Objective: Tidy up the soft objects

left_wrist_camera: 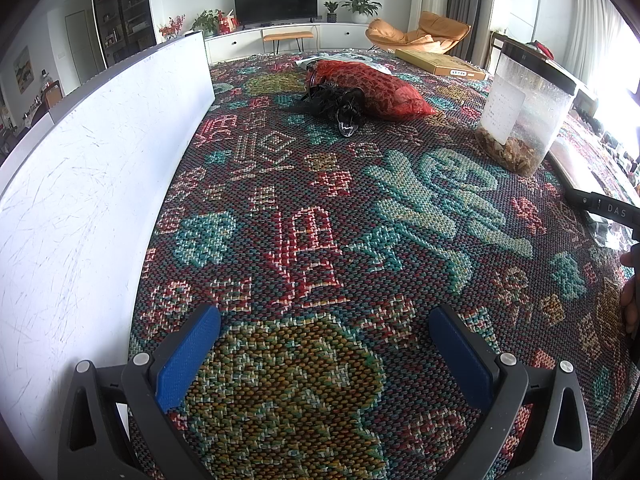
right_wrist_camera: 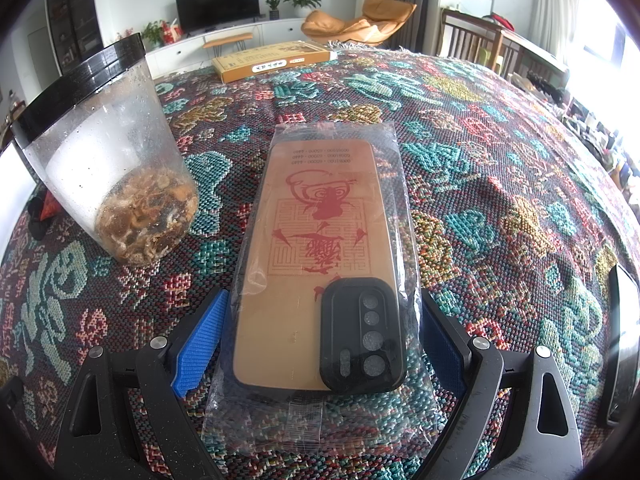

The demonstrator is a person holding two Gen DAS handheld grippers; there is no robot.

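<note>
A tan phone case (right_wrist_camera: 304, 240) with a red print and a black camera block lies sealed in a clear plastic bag (right_wrist_camera: 320, 420) on the patterned woven cloth (right_wrist_camera: 480, 200). My right gripper (right_wrist_camera: 324, 298) is open, one blue pad on each side of the bag's near end, and I cannot tell whether they touch it. My left gripper (left_wrist_camera: 324, 314) is open low over the cloth (left_wrist_camera: 320, 220) with nothing between its fingers. Far ahead of it lies a red mesh bag (left_wrist_camera: 376, 88) with a black bundle (left_wrist_camera: 340, 108) at its mouth.
A clear jar with a black lid (right_wrist_camera: 108, 152), also in the left wrist view (left_wrist_camera: 524, 112), holds dried brown bits. A white board (left_wrist_camera: 80, 180) stands along the left. A flat yellow box (right_wrist_camera: 272, 60) lies at the far edge. A hand (left_wrist_camera: 632, 292) shows at the right.
</note>
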